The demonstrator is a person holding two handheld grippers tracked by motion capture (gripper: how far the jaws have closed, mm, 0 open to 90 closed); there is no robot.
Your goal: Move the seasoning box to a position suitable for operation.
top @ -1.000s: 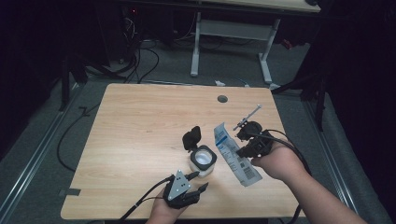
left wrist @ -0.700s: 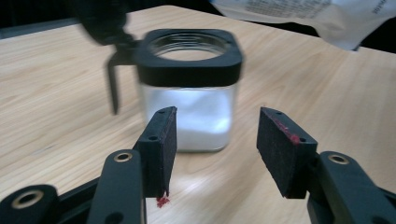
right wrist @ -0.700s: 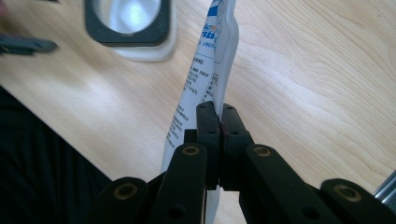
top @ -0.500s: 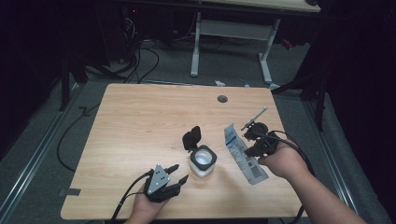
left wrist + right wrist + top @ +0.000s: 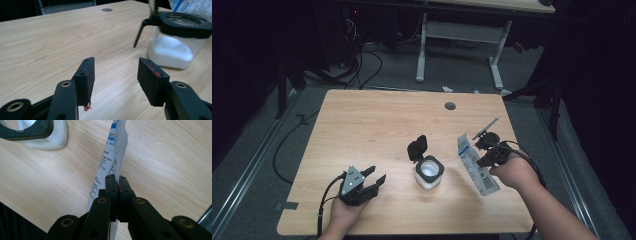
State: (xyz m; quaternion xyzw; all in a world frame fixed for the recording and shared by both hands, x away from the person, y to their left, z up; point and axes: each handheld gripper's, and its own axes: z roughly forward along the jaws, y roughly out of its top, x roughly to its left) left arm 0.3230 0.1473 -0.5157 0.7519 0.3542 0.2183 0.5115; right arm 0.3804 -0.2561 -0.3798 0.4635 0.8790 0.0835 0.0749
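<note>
High view: left gripper (image 5: 373, 183), jaws apart and empty, sits near the table (image 5: 362, 120) front edge; right gripper (image 5: 486, 150) pinches a packet (image 5: 474, 167) beside the open jar (image 5: 429, 172).

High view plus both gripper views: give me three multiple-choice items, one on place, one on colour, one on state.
1. Where is the square glass jar of white powder?
A. between the two claws
B. at the table's far edge
C. on the floor

2. What colour is the jar's hinged lid?
A. red
B. black
C. white

3. What is the right claw doing?
A. open
B. clamped on the white-and-blue printed packet
C. holding the jar

Key: 1 A, it stands mid-table; 2 B, black flap; 3 B, jaws pinch the packet.
</note>
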